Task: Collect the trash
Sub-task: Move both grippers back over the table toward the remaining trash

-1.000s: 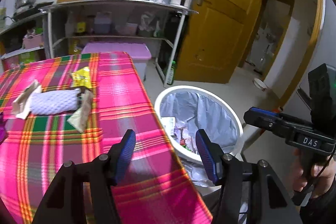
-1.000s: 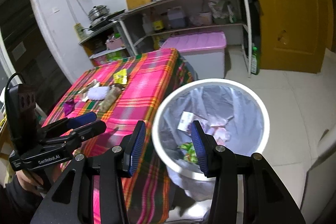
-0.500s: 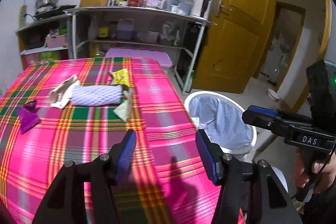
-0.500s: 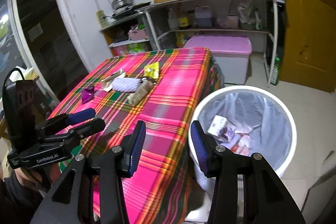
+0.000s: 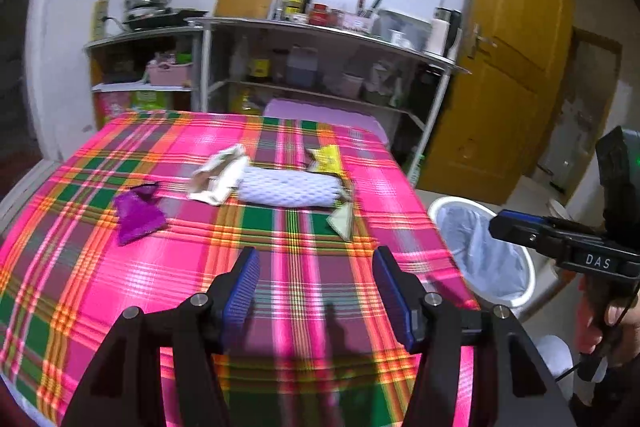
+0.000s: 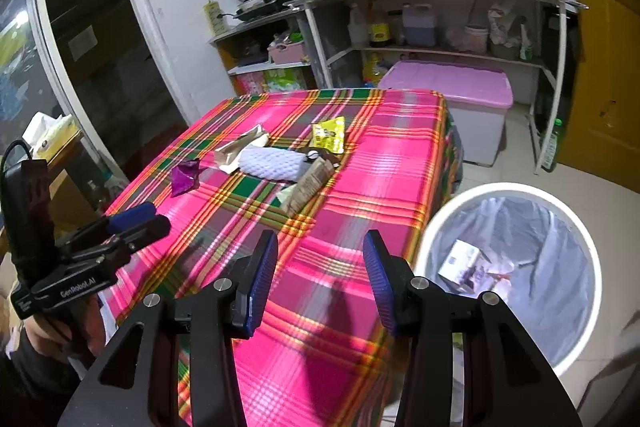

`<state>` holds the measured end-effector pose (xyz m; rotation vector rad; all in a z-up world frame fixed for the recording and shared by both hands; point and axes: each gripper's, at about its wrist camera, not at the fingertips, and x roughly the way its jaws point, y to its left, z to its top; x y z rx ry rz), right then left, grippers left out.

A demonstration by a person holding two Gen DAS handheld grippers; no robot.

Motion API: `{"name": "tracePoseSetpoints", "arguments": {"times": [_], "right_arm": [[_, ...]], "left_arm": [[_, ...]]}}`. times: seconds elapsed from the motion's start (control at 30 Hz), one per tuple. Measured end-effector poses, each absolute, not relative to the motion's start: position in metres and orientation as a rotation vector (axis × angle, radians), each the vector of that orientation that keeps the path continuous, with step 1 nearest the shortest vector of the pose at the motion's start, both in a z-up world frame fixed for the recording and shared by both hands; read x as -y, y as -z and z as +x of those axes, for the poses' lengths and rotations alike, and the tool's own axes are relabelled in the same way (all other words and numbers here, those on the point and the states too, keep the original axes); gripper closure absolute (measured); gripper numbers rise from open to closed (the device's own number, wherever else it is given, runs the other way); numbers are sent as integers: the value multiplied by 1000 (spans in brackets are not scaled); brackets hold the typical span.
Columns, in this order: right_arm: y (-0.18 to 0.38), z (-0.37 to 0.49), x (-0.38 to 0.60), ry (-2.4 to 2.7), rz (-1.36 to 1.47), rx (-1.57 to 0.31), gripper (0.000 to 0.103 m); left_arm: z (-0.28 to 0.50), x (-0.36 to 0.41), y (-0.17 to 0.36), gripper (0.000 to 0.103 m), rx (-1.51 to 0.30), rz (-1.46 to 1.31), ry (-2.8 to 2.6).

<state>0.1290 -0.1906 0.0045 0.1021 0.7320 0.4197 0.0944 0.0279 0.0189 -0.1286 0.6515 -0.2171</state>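
Both the left gripper (image 5: 316,281) and the right gripper (image 6: 320,273) are held spread and empty above the plaid table (image 5: 100,267), where wrappers (image 5: 218,177) and a white foam sleeve (image 5: 290,189) are clustered, with the lined bin (image 6: 516,267) just beside the table's edge.

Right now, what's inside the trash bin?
The trash bin holds a clear liner, a small white carton and some crumpled wrappers. Its near wall hides the bottom on that side.
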Motion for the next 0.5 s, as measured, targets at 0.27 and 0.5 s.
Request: {"name": "tracePoseSetpoints", "arguments": {"times": [0.27, 0.5], "right_arm": [[4, 157, 164, -447, 98, -784, 57], [14, 181, 143, -459, 88, -825, 57]], "left_arm": [[104, -69, -16, 44, -642, -161, 125], [118, -112, -9, 44, -652, -184, 9]]}}
